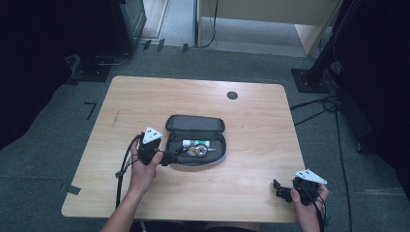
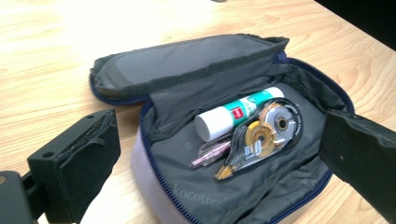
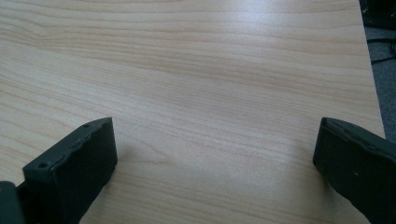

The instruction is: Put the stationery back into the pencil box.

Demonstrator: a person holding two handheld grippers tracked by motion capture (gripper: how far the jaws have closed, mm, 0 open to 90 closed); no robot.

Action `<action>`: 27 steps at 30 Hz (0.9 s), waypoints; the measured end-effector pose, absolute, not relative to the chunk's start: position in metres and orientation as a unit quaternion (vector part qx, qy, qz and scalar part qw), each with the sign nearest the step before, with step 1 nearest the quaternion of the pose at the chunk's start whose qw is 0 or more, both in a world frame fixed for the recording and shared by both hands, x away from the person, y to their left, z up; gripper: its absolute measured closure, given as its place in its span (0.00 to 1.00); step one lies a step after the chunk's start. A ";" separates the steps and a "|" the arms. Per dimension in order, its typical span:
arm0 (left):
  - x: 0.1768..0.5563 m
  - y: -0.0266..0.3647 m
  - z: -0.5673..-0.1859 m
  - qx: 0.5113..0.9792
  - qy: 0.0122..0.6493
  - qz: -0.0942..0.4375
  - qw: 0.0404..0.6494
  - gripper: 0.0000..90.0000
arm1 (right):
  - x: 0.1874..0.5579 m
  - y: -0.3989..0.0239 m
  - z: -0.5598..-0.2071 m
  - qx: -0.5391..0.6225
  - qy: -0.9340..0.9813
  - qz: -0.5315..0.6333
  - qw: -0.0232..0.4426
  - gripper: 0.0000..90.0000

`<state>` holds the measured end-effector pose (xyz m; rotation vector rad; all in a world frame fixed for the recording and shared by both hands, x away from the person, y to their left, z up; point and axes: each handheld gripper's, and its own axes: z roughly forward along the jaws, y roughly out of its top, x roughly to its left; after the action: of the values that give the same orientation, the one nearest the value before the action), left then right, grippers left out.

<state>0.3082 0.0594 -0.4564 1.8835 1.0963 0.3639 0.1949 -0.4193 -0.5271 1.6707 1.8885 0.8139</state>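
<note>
Left gripper view: the left gripper is spread wide before the open case, mid-table, holding a glue stick and tape roller. The right gripper is spread over bare wood.

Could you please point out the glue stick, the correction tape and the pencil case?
glue stick (image 2: 236, 114), left gripper view, middle of its tube.
correction tape (image 2: 266, 135), left gripper view, its clear housing.
pencil case (image 2: 187, 58), left gripper view, its opened lid.

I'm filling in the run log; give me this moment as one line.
left gripper: open, at open dark fabric pencil case | inside: white glue stick, clear correction tape roller | right gripper: open over light wooden table
</note>
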 end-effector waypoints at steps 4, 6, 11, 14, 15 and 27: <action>0.306 0.068 -0.457 0.759 0.448 0.150 0.449 0.00 | 0.195 -0.419 -0.527 0.612 0.691 0.298 0.243 0.00; 0.305 0.071 -0.458 0.758 0.450 0.155 0.446 0.00 | 0.195 -0.419 -0.527 0.612 0.691 0.298 0.243 0.00; 0.301 0.082 -0.462 0.758 0.453 0.165 0.440 0.00 | 0.195 -0.419 -0.527 0.612 0.692 0.297 0.243 0.00; 0.299 0.090 -0.464 0.754 0.459 0.168 0.439 0.00 | 0.195 -0.419 -0.527 0.612 0.691 0.297 0.243 0.00; 0.299 0.092 -0.464 0.753 0.460 0.168 0.439 0.00 | 0.195 -0.419 -0.527 0.611 0.692 0.297 0.243 0.00; 0.292 0.127 -0.478 0.738 0.494 0.177 0.425 0.00 | 0.195 -0.419 -0.527 0.608 0.695 0.299 0.240 0.00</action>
<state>0.2923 0.1272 -0.4781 1.8444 1.2350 0.4436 0.1947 -0.4187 -0.5269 1.6651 1.9012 0.8175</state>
